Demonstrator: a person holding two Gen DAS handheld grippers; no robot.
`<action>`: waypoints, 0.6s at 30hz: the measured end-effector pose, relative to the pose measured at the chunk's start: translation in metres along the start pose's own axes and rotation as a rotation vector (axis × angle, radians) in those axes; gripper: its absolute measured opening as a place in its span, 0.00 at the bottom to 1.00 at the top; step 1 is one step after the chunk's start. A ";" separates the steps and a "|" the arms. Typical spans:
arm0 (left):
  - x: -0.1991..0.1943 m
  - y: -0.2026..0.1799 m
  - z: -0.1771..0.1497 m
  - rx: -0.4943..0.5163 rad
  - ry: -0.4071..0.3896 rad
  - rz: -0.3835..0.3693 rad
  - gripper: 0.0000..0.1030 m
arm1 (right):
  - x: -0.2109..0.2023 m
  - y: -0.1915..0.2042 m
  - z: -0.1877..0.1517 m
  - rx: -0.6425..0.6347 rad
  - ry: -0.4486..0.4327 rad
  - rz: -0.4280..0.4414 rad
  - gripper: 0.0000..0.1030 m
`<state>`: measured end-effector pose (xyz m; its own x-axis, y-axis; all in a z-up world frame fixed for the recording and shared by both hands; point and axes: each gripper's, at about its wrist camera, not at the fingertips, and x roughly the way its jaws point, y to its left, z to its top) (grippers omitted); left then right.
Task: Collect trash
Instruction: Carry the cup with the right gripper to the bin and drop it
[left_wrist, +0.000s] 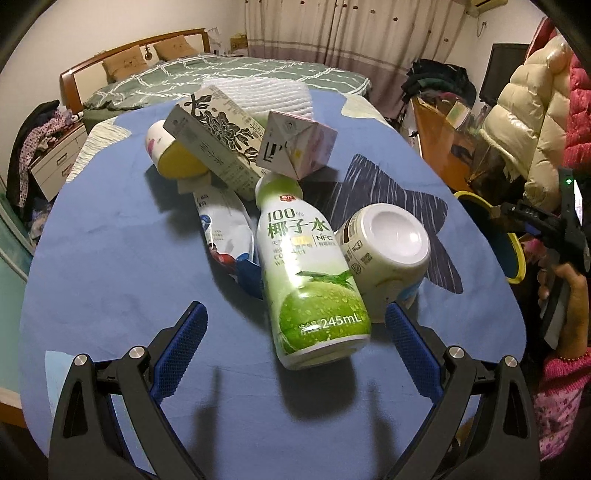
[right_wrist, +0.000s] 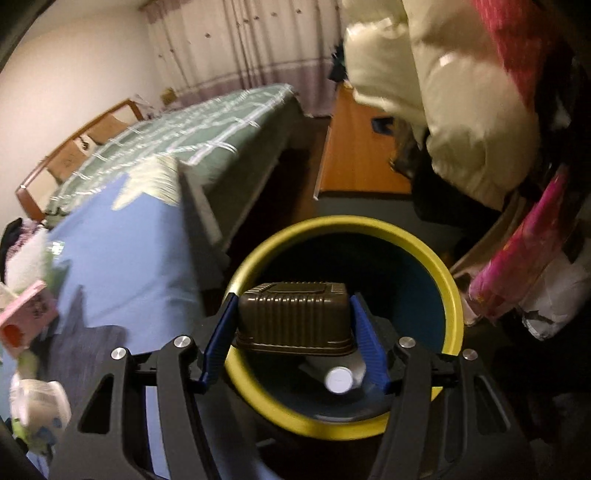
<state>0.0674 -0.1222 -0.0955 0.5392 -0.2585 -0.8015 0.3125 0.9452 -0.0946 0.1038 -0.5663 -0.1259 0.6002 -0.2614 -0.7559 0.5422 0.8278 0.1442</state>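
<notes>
My left gripper (left_wrist: 293, 328) is open above the blue table (left_wrist: 110, 258), its blue pads on either side of the base of a green coconut water bottle (left_wrist: 310, 280) lying on its side. A white cup (left_wrist: 384, 254), a patterned carton (left_wrist: 218, 144), a pink-white carton (left_wrist: 295, 146), a yellow-white cup (left_wrist: 173, 151) and a foil pouch (left_wrist: 225, 229) lie behind it. My right gripper (right_wrist: 293, 325) is shut on a brown plastic tray (right_wrist: 293, 317), held over the yellow-rimmed bin (right_wrist: 452, 280). A white-capped bottle (right_wrist: 340, 380) lies inside the bin.
The bin (left_wrist: 476, 206) stands off the table's right edge, beside the right gripper's handle (left_wrist: 565, 236). A white foam sheet (left_wrist: 258, 92) lies at the table's far side. A bed (left_wrist: 221, 70) stands behind, and hanging jackets (right_wrist: 461, 92) are on the right.
</notes>
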 end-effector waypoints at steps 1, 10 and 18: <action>0.001 -0.001 0.000 0.003 -0.001 0.004 0.93 | 0.004 -0.003 0.000 0.010 0.006 -0.012 0.61; 0.015 -0.007 -0.003 0.020 0.017 0.018 0.92 | -0.005 -0.013 -0.004 0.023 -0.013 0.000 0.67; 0.022 -0.003 -0.009 0.021 0.037 0.022 0.72 | -0.015 0.001 -0.005 -0.004 -0.029 0.041 0.67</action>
<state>0.0720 -0.1288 -0.1183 0.5174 -0.2298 -0.8243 0.3175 0.9461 -0.0644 0.0925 -0.5594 -0.1173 0.6385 -0.2416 -0.7307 0.5144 0.8401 0.1717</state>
